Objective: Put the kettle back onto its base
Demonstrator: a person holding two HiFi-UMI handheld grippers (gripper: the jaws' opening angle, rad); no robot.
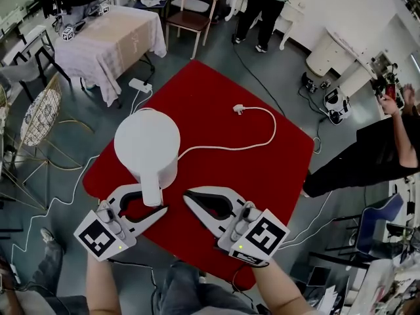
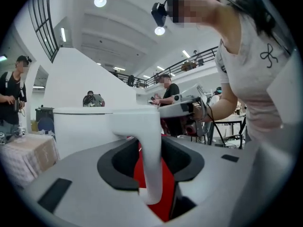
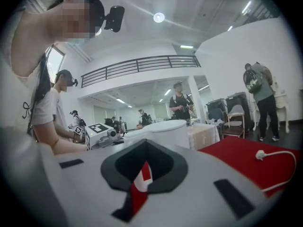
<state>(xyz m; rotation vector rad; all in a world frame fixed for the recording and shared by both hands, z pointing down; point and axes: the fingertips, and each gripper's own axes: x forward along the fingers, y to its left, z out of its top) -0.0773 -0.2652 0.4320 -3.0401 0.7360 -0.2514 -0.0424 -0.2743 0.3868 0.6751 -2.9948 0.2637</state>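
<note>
The white, round-bodied plastic electric kettle (image 1: 147, 143) stands upright on the red-covered square desk (image 1: 262, 176), near the edge closest to the person. Its flat lid is shut, so whether any water is inside cannot be told. A white power cord (image 1: 262, 140) runs out from under the body and curls across the red top to a white plug (image 1: 239, 109) that lies loose, in no socket. The base itself is hidden beneath the kettle. Going by where the cord comes out, the kettle probably sits on it already.

The left hand-held gripper (image 1: 153, 199) is released. Its jaws stand apart around the kettle's white, downward-curving handle (image 2: 149, 164). In the left gripper view a strip of red desk shows between the handle and one pad, so the handle is not squeezed. The right hand-held gripper (image 1: 189, 201) is clenched on nothing and hangs just beside the left one, clear of the kettle.

The kettle looks stiff and smooth-shelled, so the round body would be too wide and too slippery for these jaws. The handle is the one sensible place to take hold, high up near the body. If there is water in it, the kettle will be heavy and will tend to swing under a handle grip.
</note>
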